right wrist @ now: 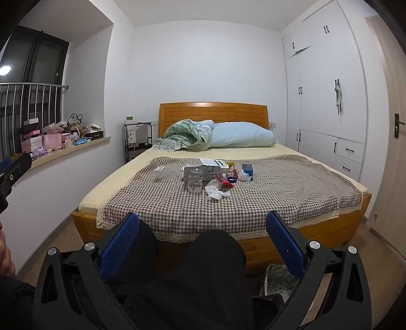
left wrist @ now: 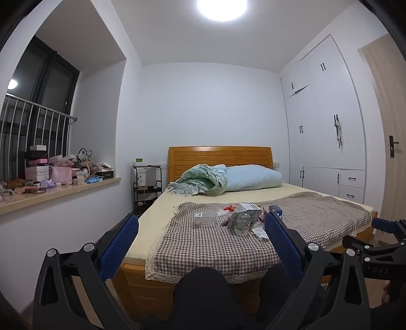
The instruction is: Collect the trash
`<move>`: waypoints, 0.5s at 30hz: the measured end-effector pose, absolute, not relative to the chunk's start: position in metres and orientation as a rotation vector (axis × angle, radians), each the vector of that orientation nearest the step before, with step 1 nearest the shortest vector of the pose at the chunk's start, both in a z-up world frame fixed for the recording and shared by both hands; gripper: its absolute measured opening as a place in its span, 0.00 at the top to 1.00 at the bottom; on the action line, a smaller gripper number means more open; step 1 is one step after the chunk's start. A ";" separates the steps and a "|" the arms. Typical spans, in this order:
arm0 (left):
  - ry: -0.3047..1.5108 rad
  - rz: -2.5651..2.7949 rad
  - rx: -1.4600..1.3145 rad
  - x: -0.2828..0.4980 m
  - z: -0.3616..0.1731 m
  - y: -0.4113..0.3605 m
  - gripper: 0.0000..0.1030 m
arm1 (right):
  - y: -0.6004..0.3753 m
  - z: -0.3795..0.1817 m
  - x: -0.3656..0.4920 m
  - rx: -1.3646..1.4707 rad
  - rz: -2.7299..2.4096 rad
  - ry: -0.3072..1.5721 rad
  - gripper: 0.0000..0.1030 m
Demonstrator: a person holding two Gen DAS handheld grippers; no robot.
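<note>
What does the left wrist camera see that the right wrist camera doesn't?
Only the left wrist view shows the round glowing ceiling light. Only the right wrist view shows the patterned bag on the floor. Both show the brown checked cloth on the wooden bed, the crumpled white tissue among the trash, and open blue-padded tongs, left and right.

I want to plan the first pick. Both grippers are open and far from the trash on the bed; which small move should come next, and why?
Probably bring the right gripper forward over the checkered cloth toward the crumpled tissue. It is open and empty, and the tissue is the nearest piece of the pile.
</note>
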State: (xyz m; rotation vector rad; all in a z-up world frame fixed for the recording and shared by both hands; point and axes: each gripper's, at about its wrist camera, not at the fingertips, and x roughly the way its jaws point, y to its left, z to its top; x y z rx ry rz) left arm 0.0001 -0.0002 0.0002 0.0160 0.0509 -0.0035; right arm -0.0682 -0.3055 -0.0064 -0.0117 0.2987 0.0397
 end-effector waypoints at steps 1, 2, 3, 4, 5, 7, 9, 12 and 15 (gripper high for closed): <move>0.048 -0.003 0.016 0.000 0.000 0.000 0.07 | -0.305 -0.007 -0.068 -0.012 0.038 0.296 0.06; 0.047 -0.004 0.014 0.000 0.001 0.001 0.07 | -0.304 -0.007 -0.067 -0.013 0.037 0.295 0.06; 0.044 -0.003 0.011 0.000 0.001 0.003 0.07 | -0.307 -0.007 -0.069 0.004 0.044 0.286 0.06; 0.039 -0.005 0.013 -0.003 0.001 0.003 0.07 | -0.307 -0.007 -0.069 0.002 0.044 0.286 0.06; 0.037 -0.005 0.018 -0.004 0.001 0.003 0.07 | -0.307 -0.007 -0.070 0.001 0.045 0.286 0.06; 0.034 -0.003 0.021 -0.004 0.000 0.004 0.07 | -0.308 -0.007 -0.071 -0.002 0.046 0.286 0.06; 0.035 -0.002 0.023 -0.002 0.000 0.004 0.07 | -0.307 -0.005 -0.068 0.000 0.043 0.292 0.06; 0.038 0.001 0.042 -0.006 0.001 -0.004 0.07 | -0.306 -0.003 -0.067 -0.003 0.043 0.294 0.06; 0.040 0.001 0.042 -0.007 0.004 -0.004 0.07 | -0.303 -0.005 -0.068 -0.005 0.042 0.295 0.06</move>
